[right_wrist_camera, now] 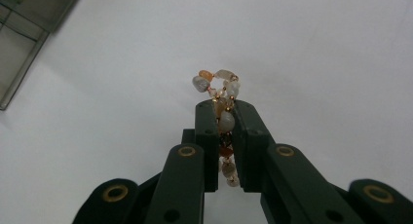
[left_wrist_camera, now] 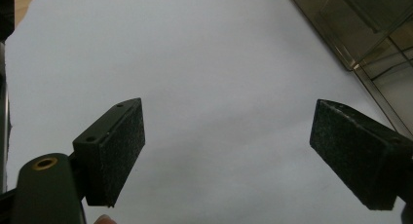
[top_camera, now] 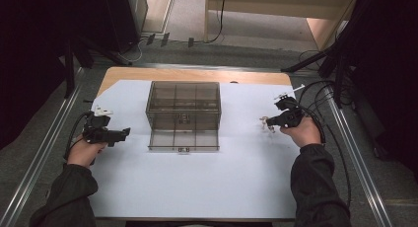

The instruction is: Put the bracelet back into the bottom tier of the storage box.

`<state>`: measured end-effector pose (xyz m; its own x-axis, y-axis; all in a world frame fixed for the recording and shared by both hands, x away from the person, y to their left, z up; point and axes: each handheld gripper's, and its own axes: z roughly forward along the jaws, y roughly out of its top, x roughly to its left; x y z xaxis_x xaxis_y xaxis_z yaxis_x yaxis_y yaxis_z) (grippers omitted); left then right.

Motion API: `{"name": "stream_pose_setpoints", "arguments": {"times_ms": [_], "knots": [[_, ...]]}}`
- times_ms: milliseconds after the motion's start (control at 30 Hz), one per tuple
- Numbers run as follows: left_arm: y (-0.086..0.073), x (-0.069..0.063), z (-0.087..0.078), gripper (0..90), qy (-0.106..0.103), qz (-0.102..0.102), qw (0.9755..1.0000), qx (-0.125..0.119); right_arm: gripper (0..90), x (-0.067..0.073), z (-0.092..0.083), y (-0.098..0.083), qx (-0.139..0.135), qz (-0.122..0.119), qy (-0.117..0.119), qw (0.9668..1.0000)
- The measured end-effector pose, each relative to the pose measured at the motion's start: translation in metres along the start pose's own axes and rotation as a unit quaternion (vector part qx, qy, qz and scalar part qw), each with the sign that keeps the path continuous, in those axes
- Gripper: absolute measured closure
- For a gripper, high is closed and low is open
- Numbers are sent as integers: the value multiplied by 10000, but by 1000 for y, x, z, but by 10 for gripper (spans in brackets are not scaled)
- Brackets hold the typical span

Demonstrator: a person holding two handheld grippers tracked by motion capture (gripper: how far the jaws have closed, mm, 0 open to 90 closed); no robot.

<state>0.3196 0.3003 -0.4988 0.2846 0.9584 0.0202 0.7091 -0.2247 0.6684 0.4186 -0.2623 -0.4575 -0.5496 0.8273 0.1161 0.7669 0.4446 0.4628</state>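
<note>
A smoky clear plastic organiser box [top_camera: 183, 114] with several compartments stands open at the middle of the white sheet; its corner shows at the upper right [left_wrist_camera: 370, 34] and upper left [right_wrist_camera: 24, 34] of the gripper views. My right gripper [top_camera: 266, 122] is shut on a beaded bracelet [right_wrist_camera: 216, 85] of pale and orange stones, held right of the box just above the sheet. The bracelet [top_camera: 266, 124] loops out past the fingertips. My left gripper [top_camera: 124, 132] is open left of the box, its pads [left_wrist_camera: 117, 151] wide apart with nothing between them.
The white sheet [top_camera: 197, 182] covers most of the wooden table [top_camera: 128, 73]. Metal rails run along both sides of the table. Cables [top_camera: 320, 96] trail off the right gripper toward the back right. Dark stands rise at the far left and far right.
</note>
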Motion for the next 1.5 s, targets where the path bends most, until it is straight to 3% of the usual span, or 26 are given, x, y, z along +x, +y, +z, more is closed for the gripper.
{"name": "stream_pose_setpoints", "arguments": {"times_ms": [167, 367, 600, 1167, 1500], "knots": [[2, -1, 1, 141, -22, -6, 10000, -22, 835, 4, -6, -1, -268, -8, 274, 9993], [4, -1, 1, 140, -70, -19, 10000, -56, 835, 11, -9, -1, -421, -121, 274, 9987], [5, -2, 2, 141, -103, 16, 9999, -66, 834, 18, -5, -1, -416, -231, 309, 9984], [5, -2, 3, 141, -93, 25, 9999, -42, 834, 34, -7, 3, -746, -459, 886, 9922], [6, -2, 2, 141, -89, -19, 9999, -104, 834, 44, -10, 6, -783, -632, 971, 9902]]}}
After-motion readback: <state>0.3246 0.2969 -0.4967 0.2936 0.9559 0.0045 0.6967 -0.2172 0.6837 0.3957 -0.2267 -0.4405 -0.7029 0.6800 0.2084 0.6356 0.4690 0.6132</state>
